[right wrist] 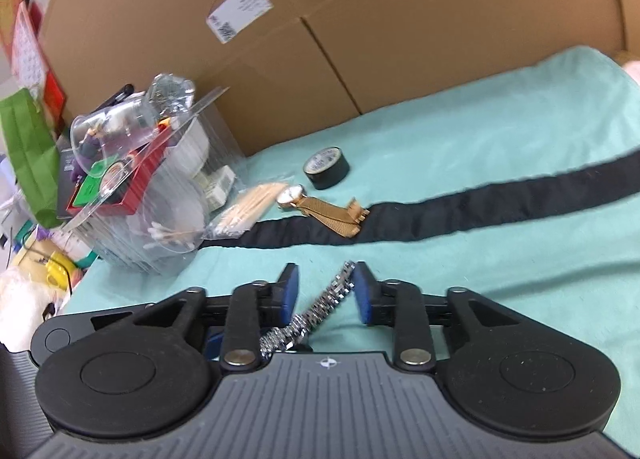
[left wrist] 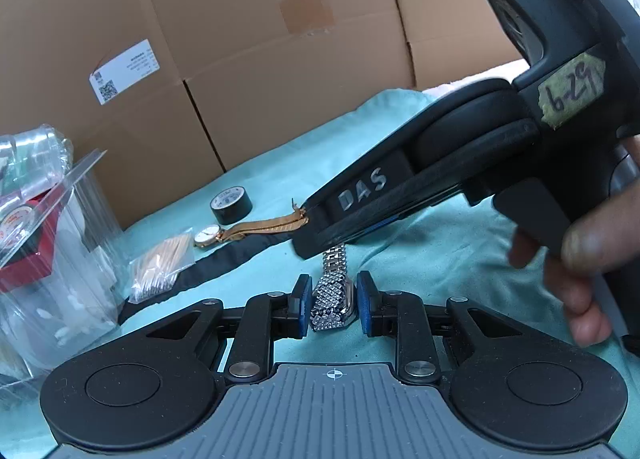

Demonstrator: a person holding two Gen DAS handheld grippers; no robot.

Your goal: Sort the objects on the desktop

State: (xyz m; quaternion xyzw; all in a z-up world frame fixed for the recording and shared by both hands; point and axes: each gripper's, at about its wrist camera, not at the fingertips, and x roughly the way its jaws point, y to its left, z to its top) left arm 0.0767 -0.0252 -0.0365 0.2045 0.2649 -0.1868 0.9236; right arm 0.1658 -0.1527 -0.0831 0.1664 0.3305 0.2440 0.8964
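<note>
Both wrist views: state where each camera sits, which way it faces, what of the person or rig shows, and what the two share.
Left wrist: sits on the left gripper, looks forward along its open fingers at the silver watch between the pads; the right gripper's body and the person's right hand cross in from the right.
Right wrist: sits on the right gripper, looks low over the teal cloth; only its own fingers show.
Shared: silver watch, gold watch, black tape roll, cardboard box.
</note>
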